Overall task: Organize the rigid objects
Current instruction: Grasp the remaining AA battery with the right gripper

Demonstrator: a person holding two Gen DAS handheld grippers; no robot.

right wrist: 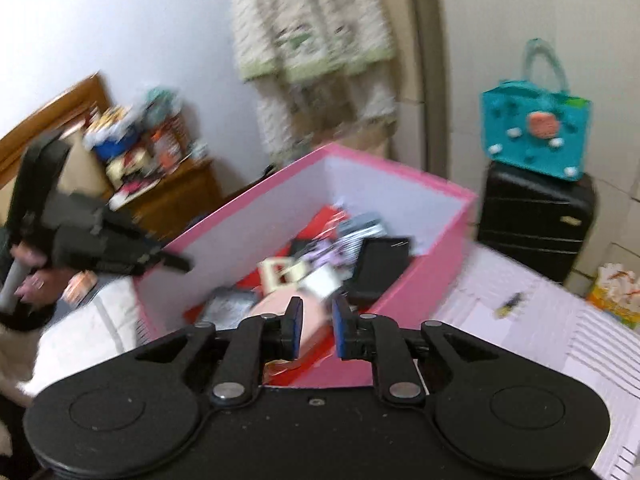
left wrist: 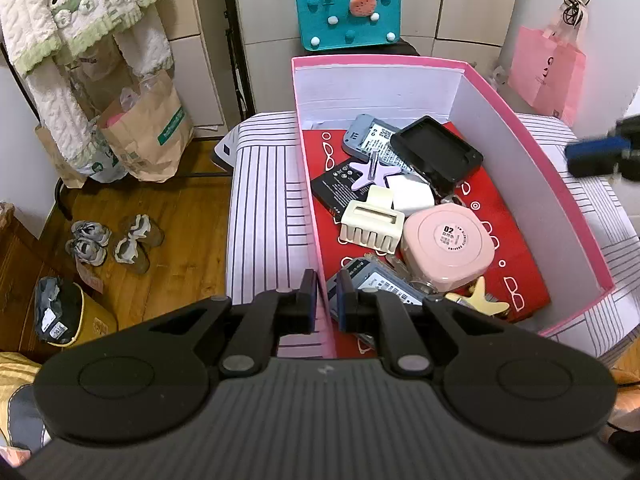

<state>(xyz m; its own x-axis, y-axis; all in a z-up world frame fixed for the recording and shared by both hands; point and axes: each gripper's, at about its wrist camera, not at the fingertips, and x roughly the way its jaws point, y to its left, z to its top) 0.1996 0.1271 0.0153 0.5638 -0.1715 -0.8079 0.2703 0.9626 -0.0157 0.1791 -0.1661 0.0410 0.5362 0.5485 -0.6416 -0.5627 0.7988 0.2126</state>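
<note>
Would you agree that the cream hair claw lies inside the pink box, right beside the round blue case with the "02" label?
Not quite: the round case labelled "02" is pink, not blue, as the left wrist view shows. The cream hair claw does lie beside it inside the pink box.

a home bedroom is showing here: a striped bed, a blanket hanging by the wall, shoes lying on wooden flooring, a suitcase standing nearby.
</note>
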